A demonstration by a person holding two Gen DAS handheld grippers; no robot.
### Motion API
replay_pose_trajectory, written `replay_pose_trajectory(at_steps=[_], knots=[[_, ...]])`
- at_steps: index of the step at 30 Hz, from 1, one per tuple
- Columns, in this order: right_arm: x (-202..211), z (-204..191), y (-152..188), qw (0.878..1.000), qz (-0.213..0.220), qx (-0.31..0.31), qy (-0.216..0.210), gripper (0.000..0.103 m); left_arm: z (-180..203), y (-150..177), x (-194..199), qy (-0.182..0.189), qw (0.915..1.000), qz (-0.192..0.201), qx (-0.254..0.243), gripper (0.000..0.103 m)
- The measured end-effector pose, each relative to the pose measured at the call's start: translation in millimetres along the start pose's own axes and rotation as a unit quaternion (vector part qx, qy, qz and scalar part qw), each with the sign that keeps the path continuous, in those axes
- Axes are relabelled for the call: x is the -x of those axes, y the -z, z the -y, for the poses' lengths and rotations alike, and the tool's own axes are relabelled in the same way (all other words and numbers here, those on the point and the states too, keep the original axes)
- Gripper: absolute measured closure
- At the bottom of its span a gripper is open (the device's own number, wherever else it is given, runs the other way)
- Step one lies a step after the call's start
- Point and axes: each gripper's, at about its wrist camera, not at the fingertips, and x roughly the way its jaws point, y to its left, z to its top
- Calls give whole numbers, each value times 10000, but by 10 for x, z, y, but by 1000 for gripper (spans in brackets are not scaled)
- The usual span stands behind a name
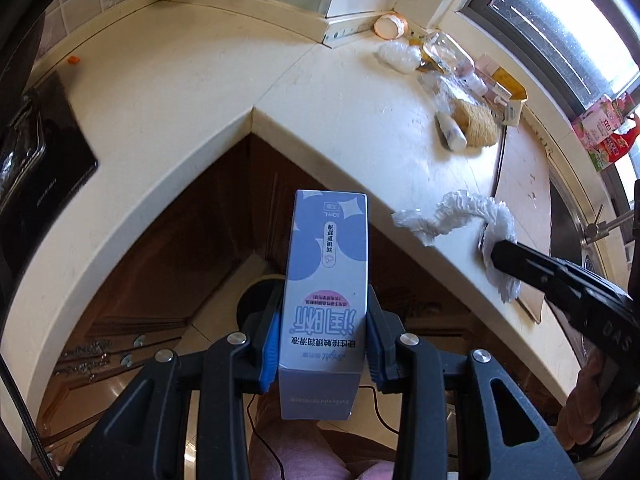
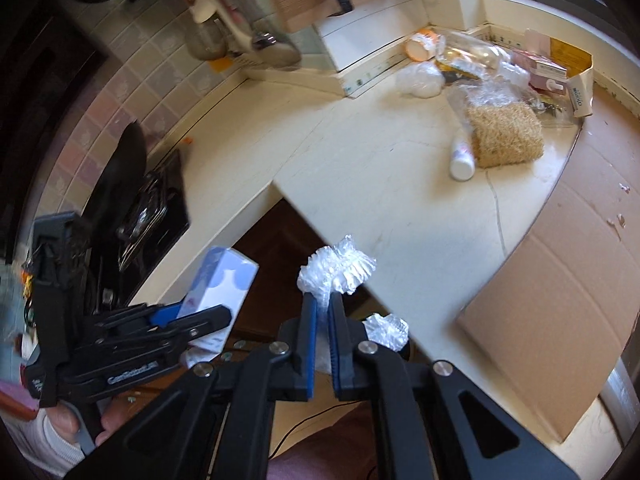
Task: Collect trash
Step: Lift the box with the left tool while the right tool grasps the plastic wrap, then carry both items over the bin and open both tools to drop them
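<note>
A pale L-shaped kitchen counter (image 1: 168, 112) wraps around an inner corner, with dark wood cabinets below it.

The left gripper (image 1: 322, 344) is clamped on a tall blue and white carton (image 1: 326, 280). Its blue pads press the carton's two sides, and the carton stands out in front of the counter's inner corner, over the cabinets and floor, not touching the counter. From the right wrist view the same gripper (image 2: 192, 316) and carton (image 2: 222, 284) sit off the counter's front edge.

The right gripper (image 2: 323, 308) has its jaws pinched together on a crumpled piece of clear plastic wrap (image 2: 338, 266). The wrap sticks up past the fingertips and more of it bulges out beside the right finger. It hangs at the counter's front edge. In the left wrist view the wrap (image 1: 472, 216) trails across that edge.

Further back on the counter, toward the window, lies a pile of more trash: a tan sponge (image 2: 506, 134), a small white bottle (image 2: 462, 156) just beside it, a clear bottle (image 2: 468, 54), an orange-rimmed cup (image 2: 420, 46) on its side and some small boxes. A flat cardboard sheet (image 2: 560, 272) covers the counter's right end.
</note>
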Motion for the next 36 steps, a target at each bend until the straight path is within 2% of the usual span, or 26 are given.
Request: replay_pose_trajectory(at_steps=[9, 16, 22, 23, 24, 26, 32, 36], knots=[[-228, -167, 429, 9991, -342, 259, 24, 98, -86, 426, -291, 89, 9997, -199, -90, 69], [-573, -139, 683, 9978, -569, 313, 94, 98, -141, 586, -913, 171, 9979, -525, -347, 69], [-1030, -58, 859, 9950, -868, 401, 272, 98, -277, 712, -1467, 160, 9954, -863, -396, 68], [-1111, -43, 877, 9945, -907, 418, 307, 98, -318, 729, -1565, 182, 9951, -895, -372, 65], [-1212, -24, 907, 9939, -952, 438, 352, 98, -345, 739, -1650, 181, 9948, -936, -345, 55], [-1379, 10, 941, 9927, -1040, 448, 407, 98, -458, 777, -1853, 70, 9941, -1047, -278, 41], [-1921, 113, 974, 9880, -1373, 353, 610, 97, -708, 835, -2248, -258, 9898, -1387, -196, 38], [-2169, 137, 961, 9848, -1504, 452, 740, 96, -846, 894, -2307, -479, 9872, -1508, -215, 31]])
